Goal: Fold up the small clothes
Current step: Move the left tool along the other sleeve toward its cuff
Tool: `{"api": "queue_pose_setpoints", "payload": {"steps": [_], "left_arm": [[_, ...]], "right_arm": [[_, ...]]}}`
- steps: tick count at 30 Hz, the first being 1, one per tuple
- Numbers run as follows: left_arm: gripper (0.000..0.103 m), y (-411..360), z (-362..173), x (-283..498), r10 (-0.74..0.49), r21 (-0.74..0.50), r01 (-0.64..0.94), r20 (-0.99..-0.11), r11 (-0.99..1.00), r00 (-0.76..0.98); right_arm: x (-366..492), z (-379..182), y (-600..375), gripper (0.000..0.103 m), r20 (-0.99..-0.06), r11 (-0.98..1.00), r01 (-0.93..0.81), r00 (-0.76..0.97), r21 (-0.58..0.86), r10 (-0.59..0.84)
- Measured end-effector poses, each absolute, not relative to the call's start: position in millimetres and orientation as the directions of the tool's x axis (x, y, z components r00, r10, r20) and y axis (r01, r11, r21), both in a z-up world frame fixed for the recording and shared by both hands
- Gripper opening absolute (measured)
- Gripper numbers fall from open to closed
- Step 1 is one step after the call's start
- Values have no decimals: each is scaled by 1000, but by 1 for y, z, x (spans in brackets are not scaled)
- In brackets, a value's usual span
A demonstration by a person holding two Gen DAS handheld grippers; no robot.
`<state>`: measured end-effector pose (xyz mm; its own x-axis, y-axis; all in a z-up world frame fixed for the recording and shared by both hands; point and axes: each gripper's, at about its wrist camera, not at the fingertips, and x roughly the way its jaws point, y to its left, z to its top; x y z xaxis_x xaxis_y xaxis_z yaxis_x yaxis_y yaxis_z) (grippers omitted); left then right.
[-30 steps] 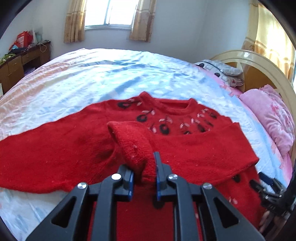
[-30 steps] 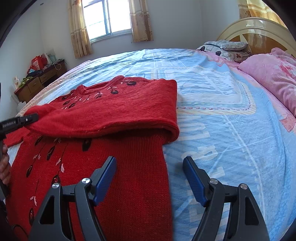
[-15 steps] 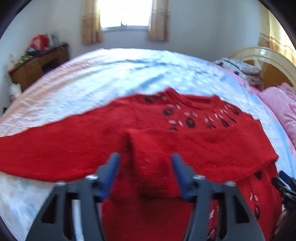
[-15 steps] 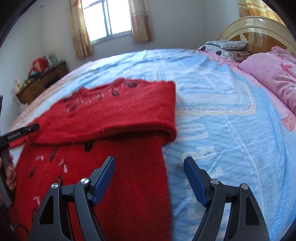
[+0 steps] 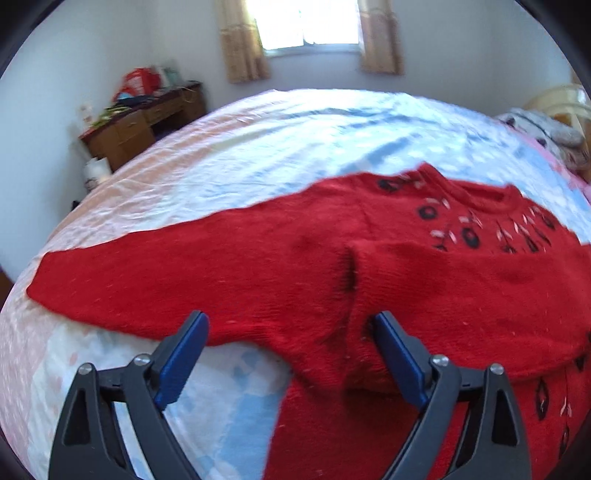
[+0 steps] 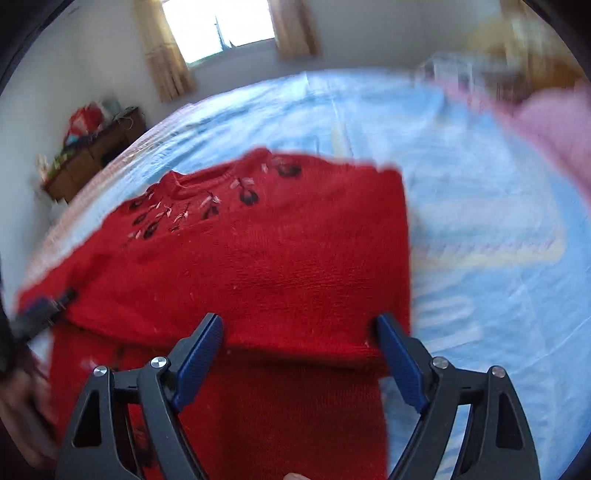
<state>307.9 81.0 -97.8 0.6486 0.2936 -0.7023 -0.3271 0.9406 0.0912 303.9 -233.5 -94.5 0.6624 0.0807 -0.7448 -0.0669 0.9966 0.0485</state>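
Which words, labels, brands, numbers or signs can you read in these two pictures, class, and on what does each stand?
None can be read.
Sweater: black and pale motifs, no letters.
Bedsheet: a pattern smeared by blur; whether it holds letters cannot be told.
Red bag on the desk: any print is too small and blurred.
Other tool at the left edge of the right wrist view: too blurred to show any marking.

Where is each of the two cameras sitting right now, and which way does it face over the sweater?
Left wrist: on the left gripper, facing down along its wide-open fingers at the outstretched sleeve of the red sweater; only the fingers show.
Right wrist: on the right gripper, fingers open, over the sweater's folded edge; a hand shows at left, blurred.
Shared: sweater, bed, window, desk.
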Motion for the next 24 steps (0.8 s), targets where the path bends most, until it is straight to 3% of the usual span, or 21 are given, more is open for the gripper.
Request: {"api": "queue_pose_setpoints", "payload": {"steps": [5,8,11,13,18,20,22,24], "left_arm": [[101,92,-96,301,255,13,-340,-689,940,678],[101,96,-96,299,259,-8,-362,-687,932,679],[101,102,-94,289,300,-16,-419,-672,908,677],[101,107,-94,283,299,-36,-432,-669,901,680],[102,123,-94,268,254,-153,-444,-640,883,725],[103,125,-94,267,241,-175,-440,-634,881,735],[103,125,-95,267,234,-183,-436,-633,881,738],[103,128,-94,263,230,-203,-437,-621,876,749]], "right_arm": [[309,-72,-219,85,-697,992,-47,708,115,114],[324,-70,-194,85,-697,995,-76,711,58,95],[344,-101,-159,85,-798,990,-136,601,-41,49],[335,-101,-144,85,-752,983,-131,659,-132,-13],[338,-81,-118,85,-726,985,-174,679,-12,111],[348,-90,-96,85,-748,976,-216,649,-6,139],[353,-109,-71,85,-787,945,-317,562,80,255],[344,-107,-50,86,-771,932,-362,594,0,230]]}}
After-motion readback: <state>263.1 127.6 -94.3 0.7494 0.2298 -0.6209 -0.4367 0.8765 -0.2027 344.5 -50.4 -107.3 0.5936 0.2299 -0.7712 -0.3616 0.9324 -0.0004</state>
